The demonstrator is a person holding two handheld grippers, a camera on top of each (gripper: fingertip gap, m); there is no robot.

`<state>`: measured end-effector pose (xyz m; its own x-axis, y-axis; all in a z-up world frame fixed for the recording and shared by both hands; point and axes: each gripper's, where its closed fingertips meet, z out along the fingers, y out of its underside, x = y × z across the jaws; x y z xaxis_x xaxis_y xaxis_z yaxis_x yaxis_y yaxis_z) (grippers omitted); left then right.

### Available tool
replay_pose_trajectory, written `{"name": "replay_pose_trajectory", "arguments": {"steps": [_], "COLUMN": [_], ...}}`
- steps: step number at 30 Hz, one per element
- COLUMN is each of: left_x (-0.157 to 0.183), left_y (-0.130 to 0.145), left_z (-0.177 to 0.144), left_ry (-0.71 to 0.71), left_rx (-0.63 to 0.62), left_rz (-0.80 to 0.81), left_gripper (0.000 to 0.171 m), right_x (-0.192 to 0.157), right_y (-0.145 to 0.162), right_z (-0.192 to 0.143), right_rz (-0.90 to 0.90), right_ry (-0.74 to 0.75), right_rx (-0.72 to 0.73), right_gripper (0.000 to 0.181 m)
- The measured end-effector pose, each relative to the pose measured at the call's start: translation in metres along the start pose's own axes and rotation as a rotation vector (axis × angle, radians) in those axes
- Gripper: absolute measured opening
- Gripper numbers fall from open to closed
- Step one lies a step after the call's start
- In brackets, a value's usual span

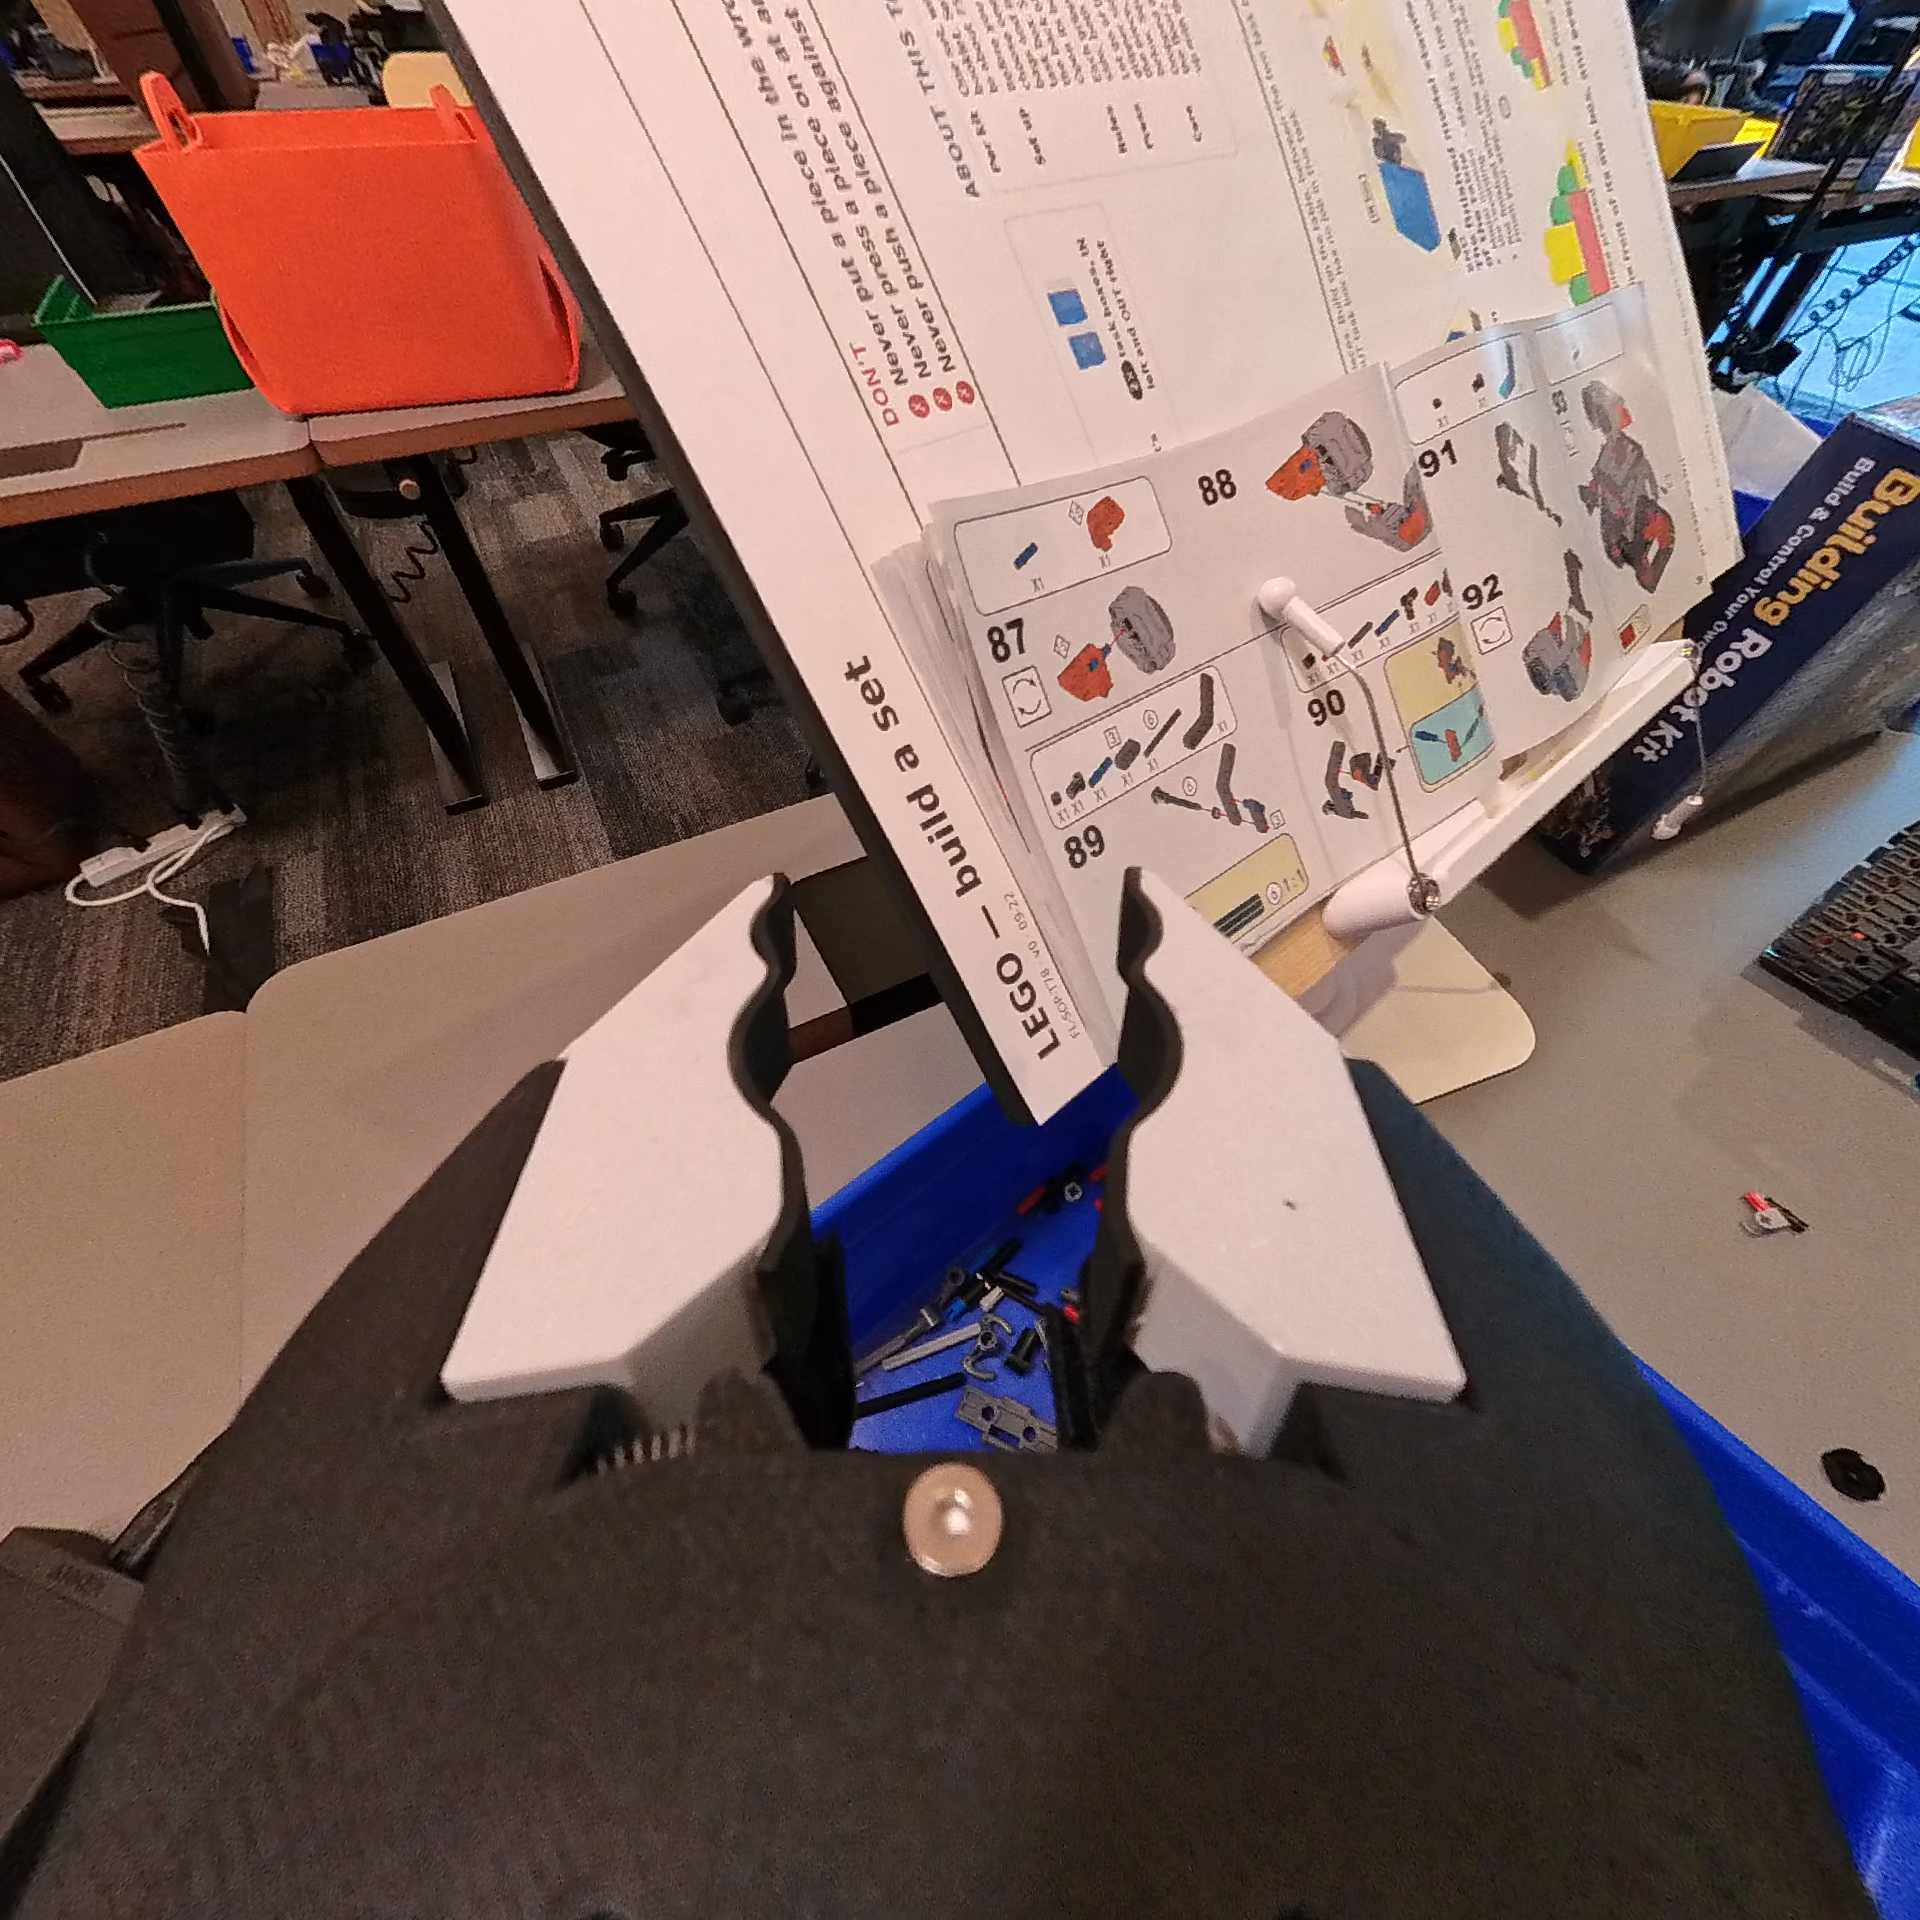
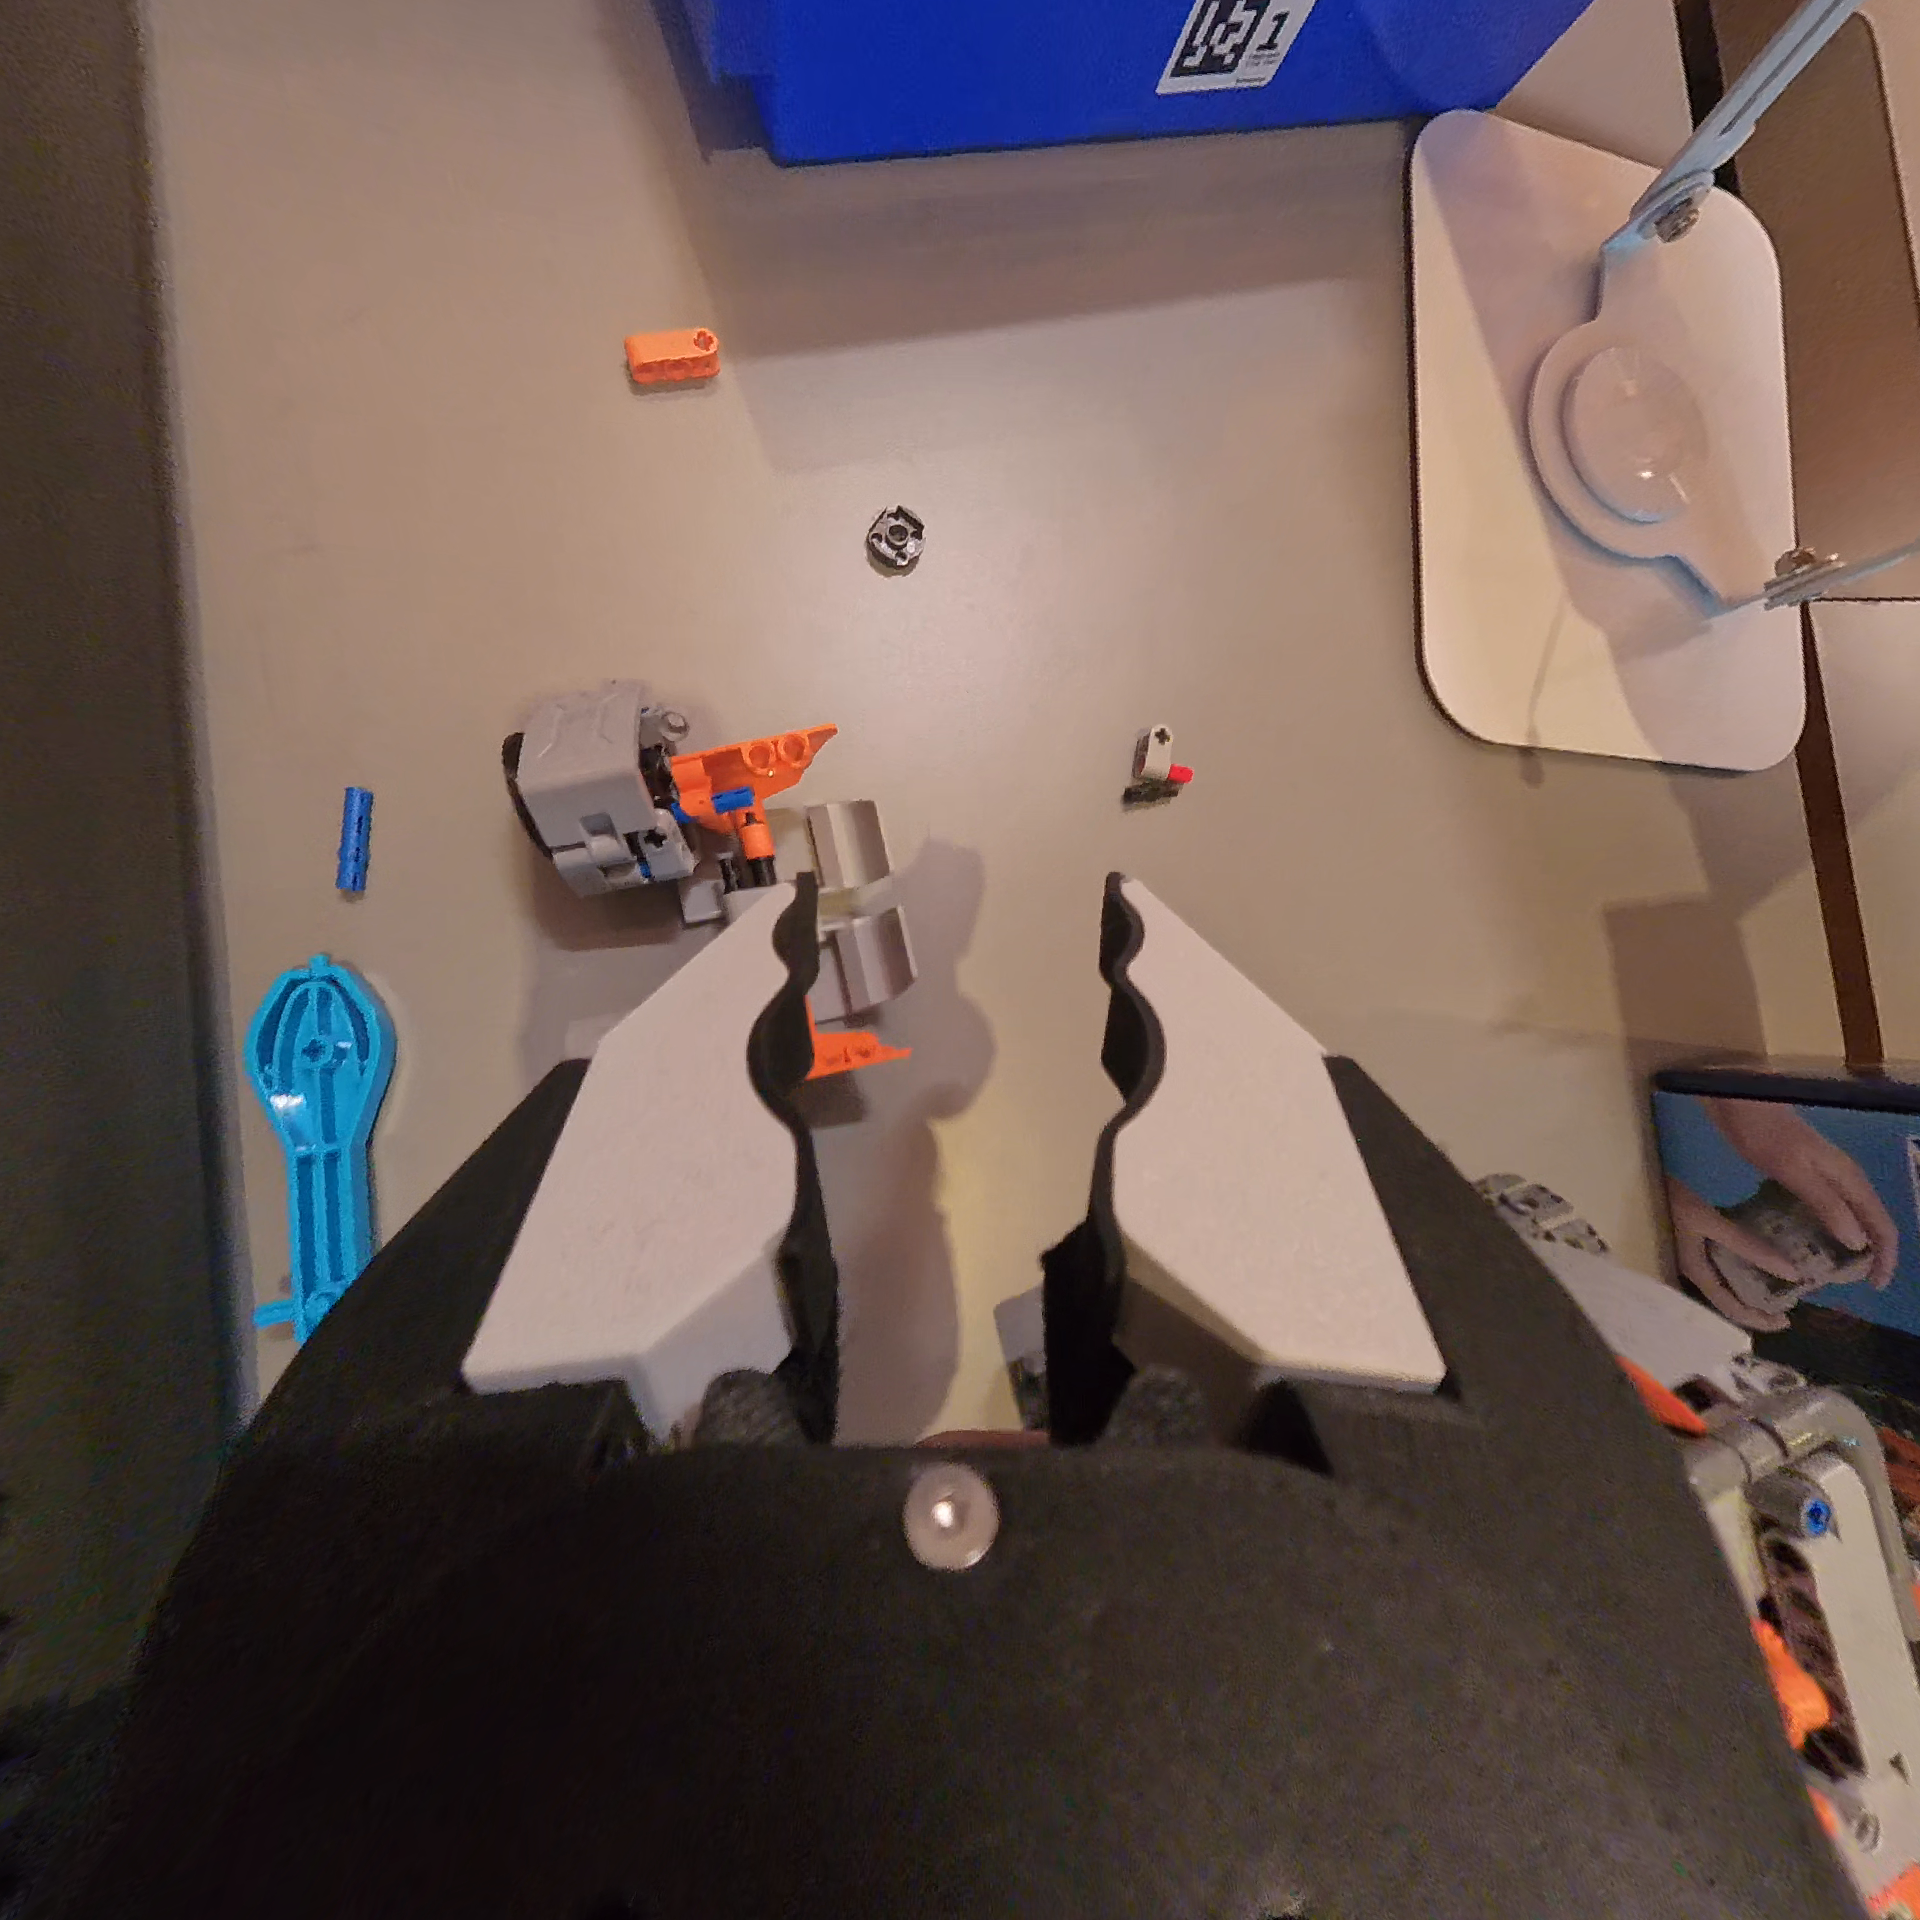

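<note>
My left gripper (image 1: 956, 894) is open and empty, held above a blue bin (image 1: 935, 1195) with several small dark building parts (image 1: 987, 1340) in it. Just beyond it an open instruction booklet (image 1: 1247, 644) rests on a white stand (image 1: 1455, 831), in front of a leaning white board (image 1: 935, 260). My right gripper (image 2: 956, 888) is open and empty, pointing down at the beige table (image 2: 1039, 416). A grey and orange part-built model (image 2: 665, 800) lies just left of its left fingertip (image 2: 769, 925). The fingertip partly hides the model's grey curved pieces (image 2: 862, 904).
Loose on the table: an orange beam (image 2: 672, 356), a dark round piece (image 2: 895, 538), a small grey and red piece (image 2: 1158, 767), a blue pin (image 2: 354, 837), a light blue tool (image 2: 317, 1132). A blue bin (image 2: 1039, 73), stand base (image 2: 1600, 447), printed box (image 2: 1787, 1205). My hands' fingertips stand some 45 centimetres from each other. The right tips stand about 12 centimetres off the blue pin (image 2: 354, 837).
</note>
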<state>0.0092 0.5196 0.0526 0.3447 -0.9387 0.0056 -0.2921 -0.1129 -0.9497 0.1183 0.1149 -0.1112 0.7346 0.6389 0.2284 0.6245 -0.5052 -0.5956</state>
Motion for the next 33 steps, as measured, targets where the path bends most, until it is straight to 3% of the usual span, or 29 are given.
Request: {"name": "replay_pose_trajectory", "arguments": {"steps": [16, 26, 33], "left_x": [0.001, 0.006, 0.008], "left_y": [-0.003, -0.005, -0.005], "left_z": [-0.007, -0.007, -0.006], "left_ry": [0.009, 0.013, 0.012], "left_rx": [0.013, 0.011, 0.003], "left_rz": [0.004, 0.025, 0.038], "left_gripper": [0.06, 0.06, 0.059], "right_x": [-0.052, -0.066, -0.064], "right_y": [0.023, 0.038, 0.048], "right_z": [0.008, -0.008, 0.001], "right_rz": [-0.012, -0.05, -0.077], "right_ry": [-0.238, -0.26, -0.259], "right_rx": [-0.147, -0.214, -0.275], "right_gripper": [0.069, 0.051, 0.031]}}
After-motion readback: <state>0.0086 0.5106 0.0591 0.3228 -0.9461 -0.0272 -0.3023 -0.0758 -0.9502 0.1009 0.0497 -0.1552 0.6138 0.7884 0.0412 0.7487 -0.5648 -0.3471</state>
